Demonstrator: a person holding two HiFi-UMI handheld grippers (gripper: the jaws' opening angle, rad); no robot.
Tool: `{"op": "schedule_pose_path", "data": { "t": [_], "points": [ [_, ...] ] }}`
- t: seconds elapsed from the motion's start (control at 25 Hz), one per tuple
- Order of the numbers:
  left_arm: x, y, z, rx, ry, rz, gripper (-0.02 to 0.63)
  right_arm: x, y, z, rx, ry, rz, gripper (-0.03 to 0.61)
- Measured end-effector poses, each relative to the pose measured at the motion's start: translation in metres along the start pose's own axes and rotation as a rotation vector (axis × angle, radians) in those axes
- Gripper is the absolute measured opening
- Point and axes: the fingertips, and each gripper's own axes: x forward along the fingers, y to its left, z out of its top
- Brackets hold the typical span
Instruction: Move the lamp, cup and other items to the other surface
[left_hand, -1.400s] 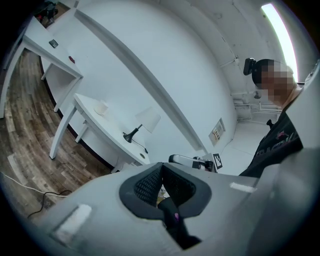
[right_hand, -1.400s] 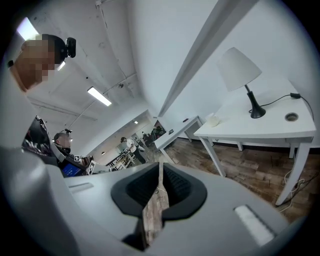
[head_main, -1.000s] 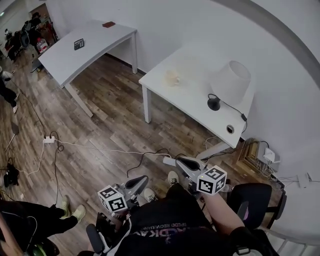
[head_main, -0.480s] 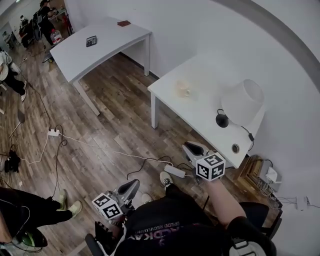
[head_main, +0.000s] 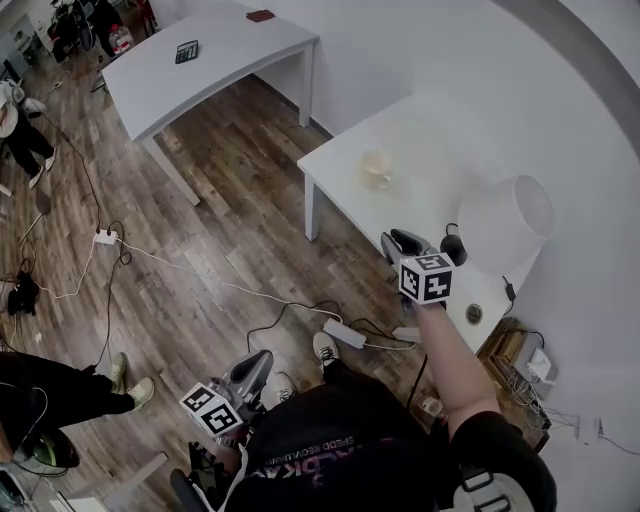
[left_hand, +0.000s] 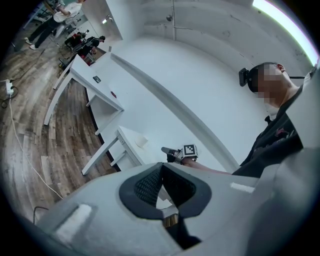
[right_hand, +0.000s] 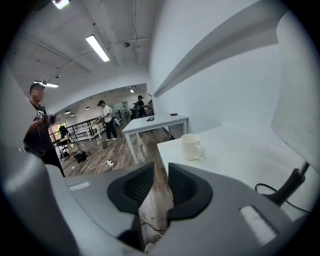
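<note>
On the near white table (head_main: 345, 165) stand a cream cup (head_main: 377, 168) and a lamp with a white shade (head_main: 520, 215) and a black base (head_main: 455, 248). My right gripper (head_main: 395, 240) hangs over the table's front edge, left of the lamp base and short of the cup. It is open; its jaws have just been opening, with nothing between them. In the right gripper view (right_hand: 161, 167) the cup (right_hand: 191, 146) is ahead and the lamp stem (right_hand: 287, 190) at the right. My left gripper (head_main: 262, 357) stays low over the floor, shut and empty (left_hand: 161, 166).
A second white table (head_main: 200, 75) stands at the far left with a calculator (head_main: 186, 50) and a small dark red item (head_main: 260, 15). Power strips (head_main: 344, 333) and cables lie on the wood floor. A person's legs (head_main: 60, 395) are at the lower left.
My right gripper has travelled from beside my body out to the near table's front edge, and its jaws have parted. The left gripper drifted a little toward the lower left.
</note>
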Motion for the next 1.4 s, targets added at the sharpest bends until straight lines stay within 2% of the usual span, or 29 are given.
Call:
{"op": "schedule_pose_path", "data": {
  "t": [0.32, 0.52, 0.88, 1.16, 1.4],
  "points": [
    [0.015, 0.014, 0.008, -0.039, -0.056, 0.088, -0.002, 0.062, -0.057, 0.009, -0.006, 0.054, -0.048, 0.095],
    [0.028, 0.020, 0.002, -0.059, -0.045, 0.117, -0.002, 0.094, -0.089, 0.007, 0.006, 0.077, -0.090, 0.098],
    [0.041, 0.027, 0.014, -0.057, -0.056, 0.160, -0.002, 0.142, -0.133, 0.014, -0.002, 0.157, -0.146, 0.117],
    [0.033, 0.032, 0.018, -0.070, -0.077, 0.212, -0.002, 0.166, -0.138, 0.020, -0.003, 0.180, -0.108, 0.137],
    [0.029, 0.034, 0.015, -0.078, -0.087, 0.238, -0.002, 0.176, -0.133, 0.022, -0.007, 0.181, -0.077, 0.089]
  ]
}}
